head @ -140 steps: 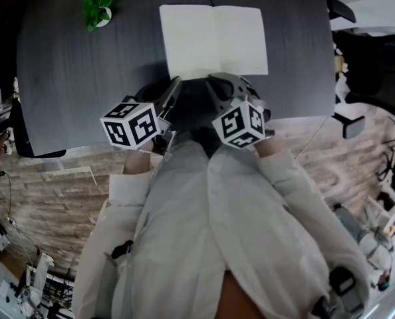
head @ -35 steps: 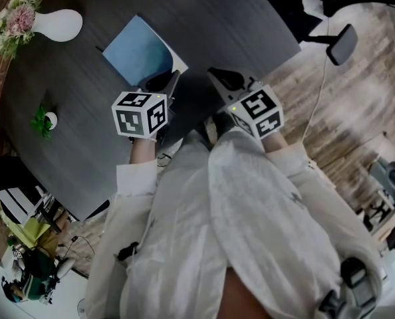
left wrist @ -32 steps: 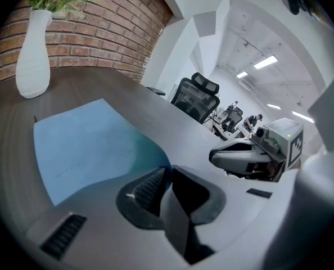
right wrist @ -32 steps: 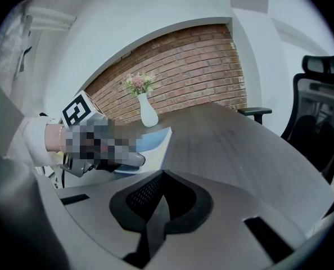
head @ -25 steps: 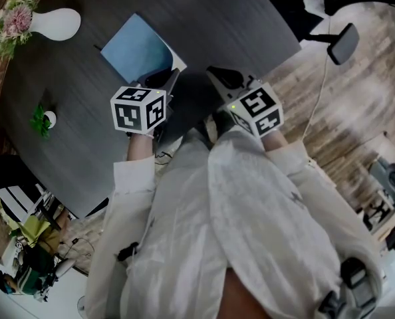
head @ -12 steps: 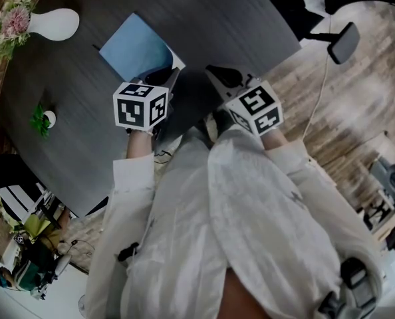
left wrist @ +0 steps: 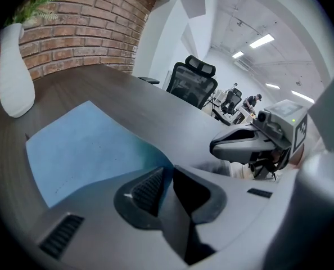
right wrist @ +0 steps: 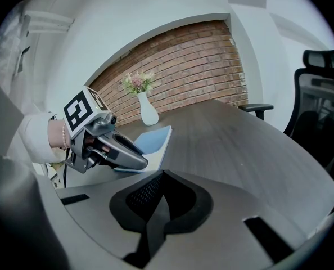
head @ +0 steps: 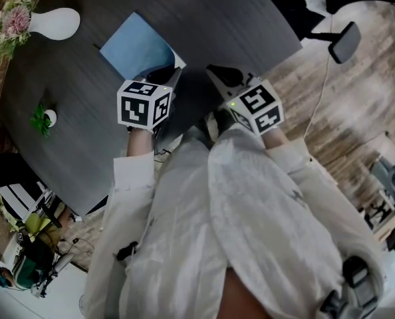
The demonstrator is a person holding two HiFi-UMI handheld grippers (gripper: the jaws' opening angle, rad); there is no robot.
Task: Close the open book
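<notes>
The book [head: 134, 45] lies shut on the dark table [head: 237, 25], blue cover up, a sliver of white pages showing at its near corner. In the left gripper view the cover [left wrist: 82, 151] curls up at that corner and runs into my left gripper [left wrist: 170, 170]. Its jaws are opening, with the cover's corner still pinched between the tips. From the head view the left gripper [head: 171, 75] sits at the book's near edge. My right gripper [head: 214, 72] hovers beside it, shut and empty [right wrist: 164, 173], and looks across at the left gripper [right wrist: 139, 162] and the book [right wrist: 150, 139].
A white vase with flowers [head: 54, 24] stands beyond the book near the brick wall. A small green plant [head: 43, 119] sits at the table's left. Office chairs [left wrist: 192, 86] stand along the far side. The table's near edge is just under my hands.
The book, open with white pages up in the oldest frame, now lies shut with its blue cover up. Over the last second the left gripper rolled slightly; the right one kept still.
</notes>
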